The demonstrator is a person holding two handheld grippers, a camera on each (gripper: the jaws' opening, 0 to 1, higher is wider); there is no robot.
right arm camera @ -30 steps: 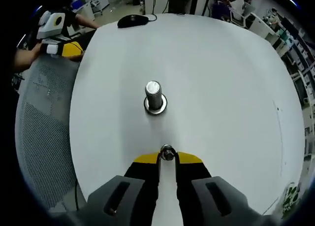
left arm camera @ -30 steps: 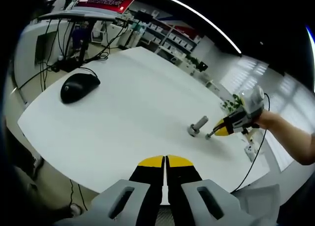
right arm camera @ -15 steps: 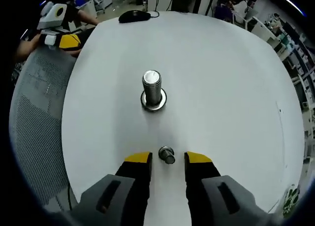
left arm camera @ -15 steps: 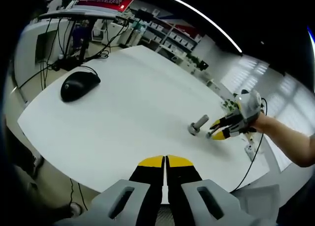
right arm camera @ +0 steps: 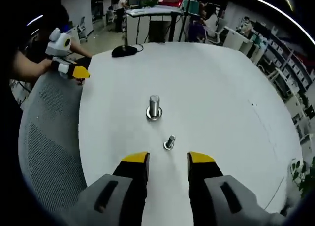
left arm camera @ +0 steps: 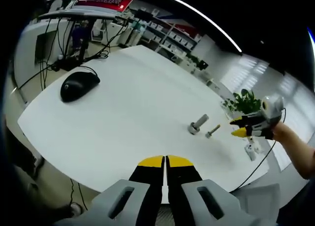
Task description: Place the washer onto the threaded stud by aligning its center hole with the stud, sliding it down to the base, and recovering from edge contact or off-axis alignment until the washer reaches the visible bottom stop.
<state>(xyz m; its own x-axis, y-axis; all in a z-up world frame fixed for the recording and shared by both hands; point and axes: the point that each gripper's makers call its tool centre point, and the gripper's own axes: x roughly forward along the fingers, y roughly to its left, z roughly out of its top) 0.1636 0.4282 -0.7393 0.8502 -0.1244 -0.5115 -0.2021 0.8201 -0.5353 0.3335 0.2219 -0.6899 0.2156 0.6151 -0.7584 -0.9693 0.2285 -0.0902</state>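
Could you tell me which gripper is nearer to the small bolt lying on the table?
Right. The right gripper hangs open just short of the small bolt; the left gripper sits shut at the table's far edge.

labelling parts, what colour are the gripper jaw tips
Yellow tips on black jaws of the right gripper, clearest in the right gripper view.

The left gripper view looks from one edge across the white tabletop, well back from the threaded stud. The right gripper view faces the same tabletop from roughly the opposite side, nearer the threaded stud. Both share the tabletop and probably the mouse.
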